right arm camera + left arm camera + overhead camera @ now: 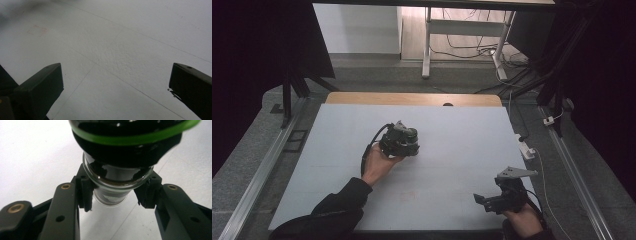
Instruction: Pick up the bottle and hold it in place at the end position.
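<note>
Grab was done: the left gripper [115,195] pinched a glass jar [117,180] with a green-banded dark lid, mid-frame over the white table [452,135]. Setting it down remained. The right gripper [116,90] gaped empty, lower right.

Clear glass jar [117,178] with dark contents and green-ringed black top, clamped above the white table [32,157].

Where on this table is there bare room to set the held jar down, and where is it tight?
Nearly the whole white table is bare: the far strip up to the wooden edge, the middle between the two grippers, and the near left beyond the sleeve. It is tight only at the left gripper, clamped on the jar, and at the open right gripper in the near right corner.
</note>
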A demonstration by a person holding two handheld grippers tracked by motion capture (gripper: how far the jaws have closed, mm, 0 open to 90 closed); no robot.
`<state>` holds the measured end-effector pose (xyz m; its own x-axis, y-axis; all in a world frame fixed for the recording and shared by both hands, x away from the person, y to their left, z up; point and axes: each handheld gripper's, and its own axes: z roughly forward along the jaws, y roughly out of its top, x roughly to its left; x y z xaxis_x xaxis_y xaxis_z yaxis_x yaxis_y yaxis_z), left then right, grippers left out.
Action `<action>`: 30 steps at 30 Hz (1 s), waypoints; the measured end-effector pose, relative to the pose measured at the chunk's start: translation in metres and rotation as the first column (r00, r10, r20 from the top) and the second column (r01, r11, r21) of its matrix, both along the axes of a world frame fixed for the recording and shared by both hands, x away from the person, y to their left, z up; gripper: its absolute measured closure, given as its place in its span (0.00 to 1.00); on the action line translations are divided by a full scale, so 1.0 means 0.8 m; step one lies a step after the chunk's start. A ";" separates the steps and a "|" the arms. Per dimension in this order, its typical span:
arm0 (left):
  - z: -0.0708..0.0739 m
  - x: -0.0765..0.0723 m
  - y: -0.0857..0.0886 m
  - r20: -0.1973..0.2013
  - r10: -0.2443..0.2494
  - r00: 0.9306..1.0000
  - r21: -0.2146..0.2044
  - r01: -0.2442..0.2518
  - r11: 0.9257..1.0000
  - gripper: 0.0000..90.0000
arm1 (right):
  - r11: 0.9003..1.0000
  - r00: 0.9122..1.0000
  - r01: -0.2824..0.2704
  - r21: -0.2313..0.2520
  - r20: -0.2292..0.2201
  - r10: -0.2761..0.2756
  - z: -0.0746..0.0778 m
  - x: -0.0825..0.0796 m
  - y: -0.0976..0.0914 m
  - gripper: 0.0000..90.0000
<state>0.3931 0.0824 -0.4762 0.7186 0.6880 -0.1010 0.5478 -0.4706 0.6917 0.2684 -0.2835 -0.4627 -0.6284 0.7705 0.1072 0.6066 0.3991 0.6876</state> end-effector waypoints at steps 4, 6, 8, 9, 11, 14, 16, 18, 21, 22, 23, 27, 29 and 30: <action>-0.008 0.001 -0.004 0.009 0.006 1.000 0.003 -0.006 1.000 0.60 | 1.000 1.000 -0.001 0.004 0.000 0.001 0.000 0.000 0.000 0.00; -0.011 0.002 -0.005 0.009 0.008 1.000 0.006 -0.008 1.000 0.60 | 1.000 1.000 -0.002 0.002 -0.001 0.002 0.000 0.000 0.000 0.00; -0.017 0.002 -0.008 0.012 0.010 1.000 0.013 -0.010 1.000 0.60 | 1.000 1.000 -0.002 0.001 0.000 0.002 0.000 0.000 0.000 0.00; -0.019 0.003 -0.008 0.013 0.011 1.000 0.019 -0.011 1.000 0.60 | 1.000 1.000 -0.003 0.000 0.000 0.003 0.000 0.000 0.000 0.00; -0.023 0.003 -0.010 0.015 0.009 1.000 0.030 -0.010 1.000 0.60 | 1.000 1.000 -0.003 0.000 0.000 0.003 0.000 0.000 0.000 0.00; -0.029 0.003 -0.011 0.027 0.014 1.000 0.051 -0.015 0.999 0.60 | 1.000 1.000 -0.004 0.000 0.000 0.004 0.000 0.000 0.000 0.00; -0.032 0.003 -0.011 0.037 0.018 0.999 0.060 -0.020 0.998 0.59 | 1.000 1.000 -0.005 0.000 0.001 0.005 0.000 0.000 0.000 0.00; -0.037 0.004 -0.010 0.037 0.016 0.999 0.054 -0.018 0.998 0.59 | 1.000 1.000 -0.004 0.001 0.000 0.004 0.000 0.000 0.000 0.00; -0.038 0.003 -0.010 0.044 0.015 0.999 0.052 -0.017 0.998 0.59 | 1.000 1.000 -0.005 0.003 0.001 0.005 0.000 0.000 0.000 0.00; -0.039 0.002 -0.010 0.047 0.016 0.999 0.050 -0.018 0.999 0.59 | 1.000 1.000 -0.005 0.002 0.001 0.005 0.000 0.000 0.000 0.00; -0.040 0.002 -0.010 0.049 0.018 0.999 0.043 -0.020 0.999 0.59 | 1.000 1.000 -0.006 0.001 0.001 0.006 0.000 0.000 0.000 0.00; -0.040 0.003 -0.009 0.049 0.015 0.999 0.037 -0.016 0.999 0.60 | 1.000 1.000 -0.006 0.000 0.003 0.006 0.000 -0.001 0.000 0.00; -0.040 0.003 -0.009 0.048 0.013 0.999 0.037 -0.015 0.999 0.60 | 1.000 1.000 -0.004 0.002 0.002 0.004 0.000 -0.001 0.000 0.00; -0.040 0.003 -0.008 0.047 0.012 0.999 0.039 -0.014 0.999 0.60 | 1.000 1.000 -0.003 0.004 0.004 0.003 0.000 -0.001 0.000 0.00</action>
